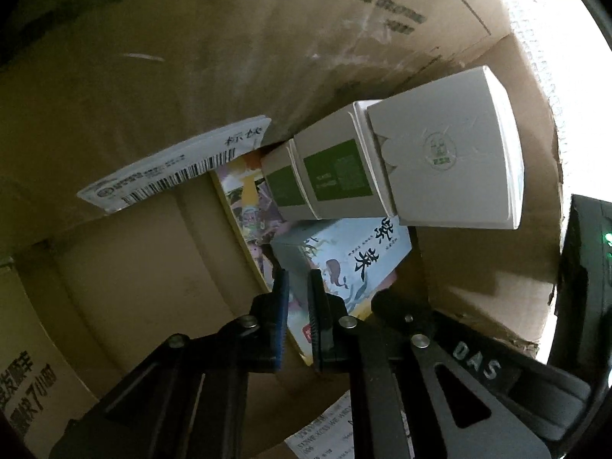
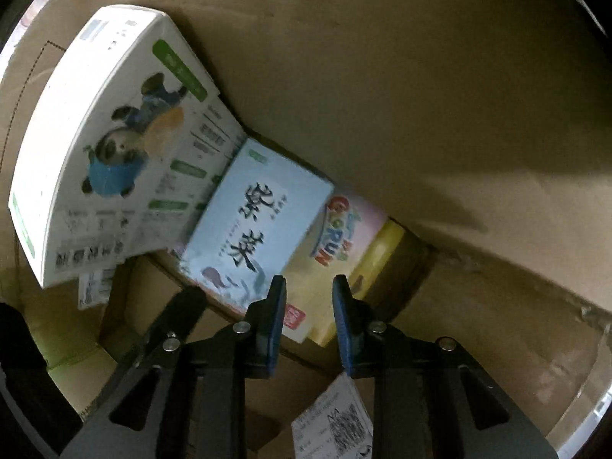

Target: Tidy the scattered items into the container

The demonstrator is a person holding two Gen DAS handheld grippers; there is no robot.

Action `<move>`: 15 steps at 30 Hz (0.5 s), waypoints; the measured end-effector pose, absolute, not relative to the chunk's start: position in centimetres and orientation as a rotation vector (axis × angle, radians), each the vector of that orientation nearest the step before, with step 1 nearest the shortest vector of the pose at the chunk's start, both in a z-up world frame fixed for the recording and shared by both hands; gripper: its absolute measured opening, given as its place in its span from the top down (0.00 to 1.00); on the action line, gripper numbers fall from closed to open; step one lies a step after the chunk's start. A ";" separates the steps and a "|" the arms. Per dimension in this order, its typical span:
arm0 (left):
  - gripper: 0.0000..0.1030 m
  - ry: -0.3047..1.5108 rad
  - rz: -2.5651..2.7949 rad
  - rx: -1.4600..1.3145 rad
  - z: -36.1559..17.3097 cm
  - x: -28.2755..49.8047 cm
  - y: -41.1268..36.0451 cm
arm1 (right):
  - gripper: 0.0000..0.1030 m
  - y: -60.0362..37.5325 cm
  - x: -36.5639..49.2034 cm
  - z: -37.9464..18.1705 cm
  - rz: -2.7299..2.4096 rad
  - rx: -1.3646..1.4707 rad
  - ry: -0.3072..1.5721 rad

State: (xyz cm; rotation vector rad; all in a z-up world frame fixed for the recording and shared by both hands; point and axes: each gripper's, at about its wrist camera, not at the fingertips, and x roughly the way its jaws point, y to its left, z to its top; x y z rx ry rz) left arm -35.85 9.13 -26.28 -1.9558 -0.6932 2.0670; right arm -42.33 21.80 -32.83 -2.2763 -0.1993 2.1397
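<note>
Boxes lay heaped inside the carton, and we judged the heap unsteady. The white box, printed with a panda and green labels, leaned tilted against the carton wall at ten o'clock in the right view, its low edge overlapping the blue box. We thought a nudge from either claw could send it sliding down over the others.

In the left view the white box hung at two o'clock above the blue box, which rested on a colourful flat box.

Our left claw had its jaws nearly together, just over the blue box's near edge; we could not tell whether it touched, and nothing seemed pinched. Our right claw showed a clear gap between its pads, empty, above the yellow-and-pink box. Pulling out carelessly, we reckoned, might drag a corner along.

A peeling shipping label curled off the wall at nine o'clock and could snag a finger.
</note>
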 end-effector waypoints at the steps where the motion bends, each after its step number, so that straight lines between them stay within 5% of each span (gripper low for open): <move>1: 0.93 -0.689 2.078 -1.954 -26.2 -35.8 9.1 | 0.80 21.7 -42.4 -32.9 2.154 -2.256 -0.206; 11: 0.94 -0.649 2.096 -1.967 -26.2 -36.0 9.2 | 0.80 20.5 -43.0 -33.5 2.260 -2.257 -0.284; 15: 0.94 -0.629 2.066 -1.994 -26.7 -36.3 9.9 | 0.79 21.7 -42.8 -32.2 2.316 -2.286 -0.174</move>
